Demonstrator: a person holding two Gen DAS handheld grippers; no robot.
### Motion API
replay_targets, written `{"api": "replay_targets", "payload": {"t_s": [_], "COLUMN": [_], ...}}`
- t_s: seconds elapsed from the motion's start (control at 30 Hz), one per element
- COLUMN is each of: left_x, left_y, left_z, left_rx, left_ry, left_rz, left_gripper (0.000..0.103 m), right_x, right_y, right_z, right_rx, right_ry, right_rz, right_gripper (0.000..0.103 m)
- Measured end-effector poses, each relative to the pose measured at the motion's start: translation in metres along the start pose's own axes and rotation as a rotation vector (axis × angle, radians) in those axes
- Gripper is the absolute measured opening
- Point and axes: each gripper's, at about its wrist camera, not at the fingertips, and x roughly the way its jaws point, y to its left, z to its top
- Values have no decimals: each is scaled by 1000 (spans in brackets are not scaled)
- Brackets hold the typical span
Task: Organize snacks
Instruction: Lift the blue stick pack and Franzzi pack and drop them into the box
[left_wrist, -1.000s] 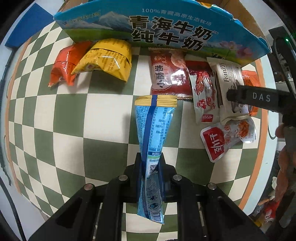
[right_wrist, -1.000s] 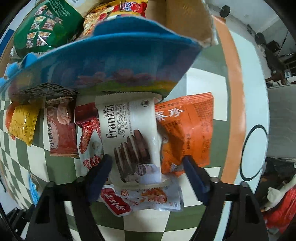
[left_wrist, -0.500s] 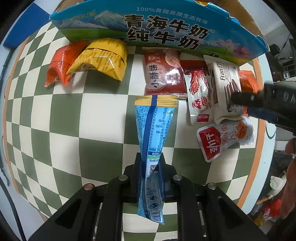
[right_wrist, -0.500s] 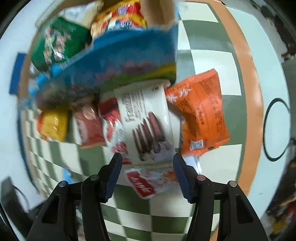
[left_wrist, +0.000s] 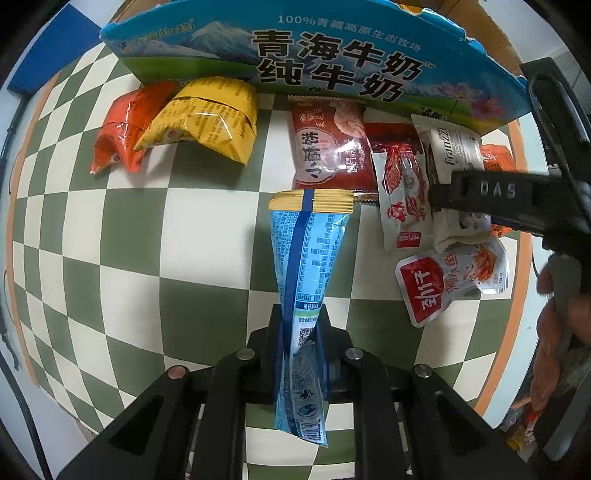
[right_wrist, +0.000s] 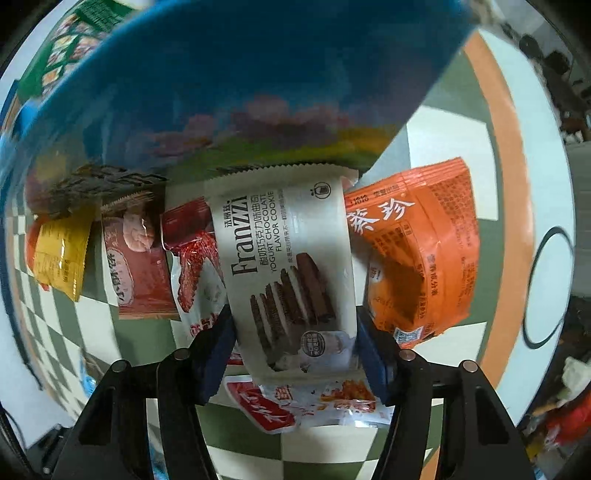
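My left gripper (left_wrist: 301, 332) points down and is shut on a long blue snack packet (left_wrist: 308, 251), which hangs above the checkered tablecloth (left_wrist: 122, 258). My right gripper (right_wrist: 295, 347) straddles the white Franzzi cookie packet (right_wrist: 284, 258), which lies against the blue milk carton box (right_wrist: 221, 92). Its jaws are closing, with the blue pads at the packet's two long edges; the packet shows no squeeze. In the left wrist view the right gripper's fingers (left_wrist: 480, 192) lie across the Franzzi packet (left_wrist: 454, 155).
Along the box (left_wrist: 295, 62) lie an orange-red pack (left_wrist: 122, 133), a yellow pack (left_wrist: 207, 122), a red pastry pack (left_wrist: 328, 147) and a red-white pack (left_wrist: 402, 199). A red-labelled pouch (left_wrist: 450, 280) and an orange pack (right_wrist: 413, 258) flank the cookies. A hand (left_wrist: 561, 306) is at the right.
The right gripper's jaws have narrowed around the Franzzi packet, and the view has closed in on it. The left gripper still holds the blue packet, almost unmoved.
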Motion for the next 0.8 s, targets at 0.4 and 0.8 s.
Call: {"api": "replay_targets", "payload": {"t_s": [0.4, 0.8], "left_x": [-22, -94], "left_y": [-6, -13], "left_z": [-10, -14], "left_rx": [8, 45], "left_ry": [-51, -179], "left_rz": [7, -70], "left_gripper": [13, 13], "right_x": [-35, -117], "right_y": [9, 7], "right_z": [-78, -146], "right_rx": [-54, -95], "right_ry": [-132, -243], "right_rz": [-34, 50], "right_gripper": [62, 62]}}
